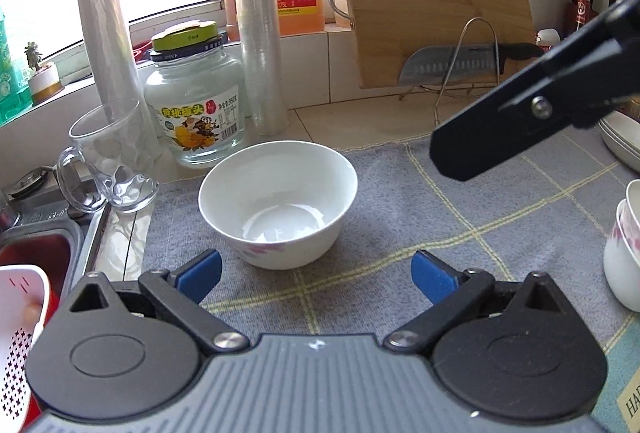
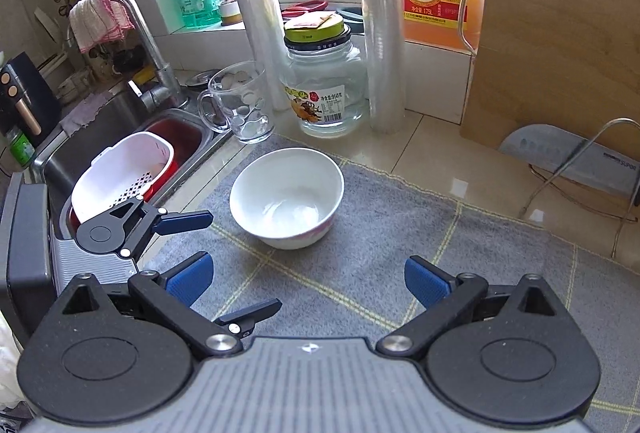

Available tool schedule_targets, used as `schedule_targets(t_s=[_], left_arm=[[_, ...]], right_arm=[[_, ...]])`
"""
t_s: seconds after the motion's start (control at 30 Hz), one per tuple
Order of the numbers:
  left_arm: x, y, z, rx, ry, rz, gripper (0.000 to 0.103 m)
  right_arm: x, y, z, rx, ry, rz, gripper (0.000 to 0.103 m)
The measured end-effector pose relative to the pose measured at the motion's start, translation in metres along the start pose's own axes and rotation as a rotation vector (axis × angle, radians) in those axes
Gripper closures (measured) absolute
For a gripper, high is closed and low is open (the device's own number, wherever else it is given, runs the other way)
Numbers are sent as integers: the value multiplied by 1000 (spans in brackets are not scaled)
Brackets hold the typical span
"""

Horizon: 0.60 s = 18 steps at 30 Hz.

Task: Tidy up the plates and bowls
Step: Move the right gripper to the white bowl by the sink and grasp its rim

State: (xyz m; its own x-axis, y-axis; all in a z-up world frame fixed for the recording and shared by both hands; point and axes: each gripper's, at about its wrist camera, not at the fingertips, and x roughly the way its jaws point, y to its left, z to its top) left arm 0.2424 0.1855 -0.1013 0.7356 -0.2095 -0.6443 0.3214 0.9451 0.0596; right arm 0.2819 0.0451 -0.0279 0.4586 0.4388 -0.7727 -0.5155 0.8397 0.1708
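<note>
A white bowl (image 1: 278, 201) with a pink flower pattern stands upright and alone on the grey checked mat (image 1: 460, 217). My left gripper (image 1: 316, 273) is open just in front of it, not touching. In the right wrist view the same bowl (image 2: 286, 193) lies ahead of my open right gripper (image 2: 308, 281), and the left gripper (image 2: 244, 261) reaches in from the left, open. One black finger (image 1: 500, 137) of the right gripper crosses the upper right of the left wrist view. Stacked white bowls (image 1: 624, 257) and plates (image 1: 620, 141) sit at the right edge.
Behind the bowl stand a glass mug (image 2: 240, 105), a glass jar (image 2: 324, 89) and two film rolls (image 2: 382, 33). A wooden cutting board (image 1: 436, 5) leans at the back with a knife (image 1: 452, 65) on a wire rack. The sink (image 2: 80, 153) on the left holds a white strainer (image 2: 120, 173).
</note>
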Motion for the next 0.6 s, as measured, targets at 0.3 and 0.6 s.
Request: schedule_targets(t_s=[0.3, 0.6], left_arm=[[24, 21, 2, -16, -11, -37, 2], [35, 34, 6, -9, -46, -68, 2]], right_arm=[[50, 4, 28, -5, 24, -26, 0], [93, 6, 43, -30, 81, -19, 1]])
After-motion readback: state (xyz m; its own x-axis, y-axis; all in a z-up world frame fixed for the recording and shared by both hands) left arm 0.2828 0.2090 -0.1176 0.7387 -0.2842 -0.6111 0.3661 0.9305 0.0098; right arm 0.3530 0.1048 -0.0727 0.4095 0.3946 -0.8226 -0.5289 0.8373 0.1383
